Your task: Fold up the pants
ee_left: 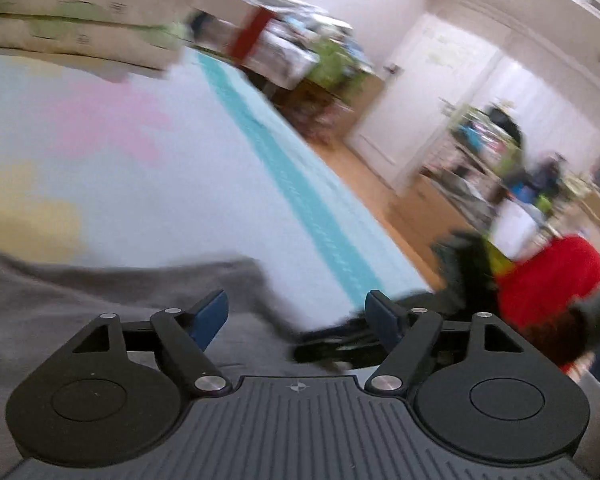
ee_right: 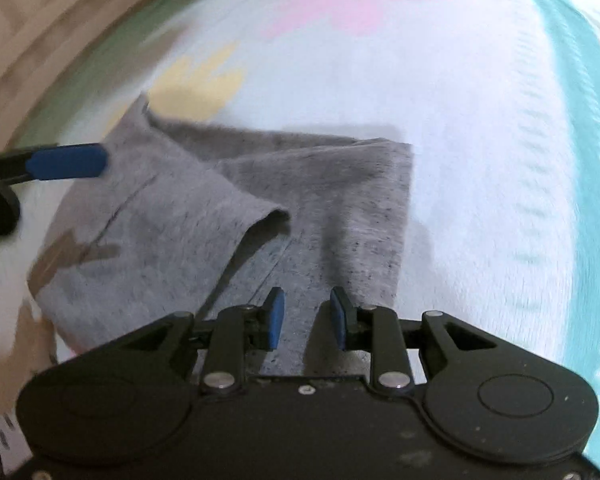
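- Grey pants (ee_right: 236,216) lie on the pale bed cover (ee_right: 460,160), partly folded, one flap doubled over toward the middle with a loose curled edge.
- In the right wrist view the pants fill the centre and spread out to 9 o'clock; the cover's teal stripe (ee_right: 580,160) runs down the 3 o'clock side.
- Right gripper (ee_right: 306,318) hangs above the cloth, blue pads a modest gap apart, nothing pinched between them; grey fabric shows through the gap below.
- Left gripper's blue finger (ee_right: 66,162) pokes in at 9 o'clock in that view, its tip at the raised corner of the pants; touching or just beside, I cannot tell through the blur.
- From the left wrist, the left gripper (ee_left: 296,318) is spread wide, empty between its pads.
- There the pants (ee_left: 100,292) sit at 7 to 8 o'clock under the left finger, with stacked pillows (ee_left: 80,12) up at 11 o'clock.
- Everything is smeared with motion blur.
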The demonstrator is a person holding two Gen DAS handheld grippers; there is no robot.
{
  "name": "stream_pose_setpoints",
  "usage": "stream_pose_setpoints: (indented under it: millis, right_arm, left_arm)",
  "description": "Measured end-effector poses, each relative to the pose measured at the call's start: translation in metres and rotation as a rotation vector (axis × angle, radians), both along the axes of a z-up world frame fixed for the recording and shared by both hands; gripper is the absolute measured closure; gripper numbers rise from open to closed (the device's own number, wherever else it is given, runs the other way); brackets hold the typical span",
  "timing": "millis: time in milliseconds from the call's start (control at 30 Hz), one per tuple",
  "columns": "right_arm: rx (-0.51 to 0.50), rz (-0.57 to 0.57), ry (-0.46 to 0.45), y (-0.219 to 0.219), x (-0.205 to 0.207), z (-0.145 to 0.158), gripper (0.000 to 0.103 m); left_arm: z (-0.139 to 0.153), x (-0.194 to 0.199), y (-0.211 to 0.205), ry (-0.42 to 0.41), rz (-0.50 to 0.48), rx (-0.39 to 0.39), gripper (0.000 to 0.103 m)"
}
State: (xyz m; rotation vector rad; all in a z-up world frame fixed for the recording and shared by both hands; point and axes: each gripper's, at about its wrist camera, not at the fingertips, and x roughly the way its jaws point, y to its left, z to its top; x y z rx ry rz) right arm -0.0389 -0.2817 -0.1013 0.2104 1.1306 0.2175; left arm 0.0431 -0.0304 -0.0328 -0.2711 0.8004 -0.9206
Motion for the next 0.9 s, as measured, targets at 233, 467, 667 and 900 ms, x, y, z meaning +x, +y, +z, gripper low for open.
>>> stream_pose_setpoints:
  millis: [233, 467, 667, 900]
  right_arm:
    - [0.197, -0.195, -0.090, -0.014, -0.015, 0.000, 0.056]
    - [0.256, -0.183, -0.133, 0.000, -0.019, 0.001, 0.052]
    - [0.293, -0.184, -0.077, 0.006, -0.014, -0.011, 0.047]
    - [0.350, -0.212, -0.053, 0.006, -0.015, -0.018, 0.044]
  left_arm:
    - [-0.036, 0.005, 0.068, 0.098, 0.261, 0.278, 0.028]
    - [-0.070, -0.007, 0.069, 0.189, 0.273, 0.357, 0.027]
    - [-0.068, -0.006, 0.078, 0.221, 0.327, 0.284, 0.027]
    - [-0.057, -0.010, 0.082, 0.183, 0.348, 0.287, 0.027]
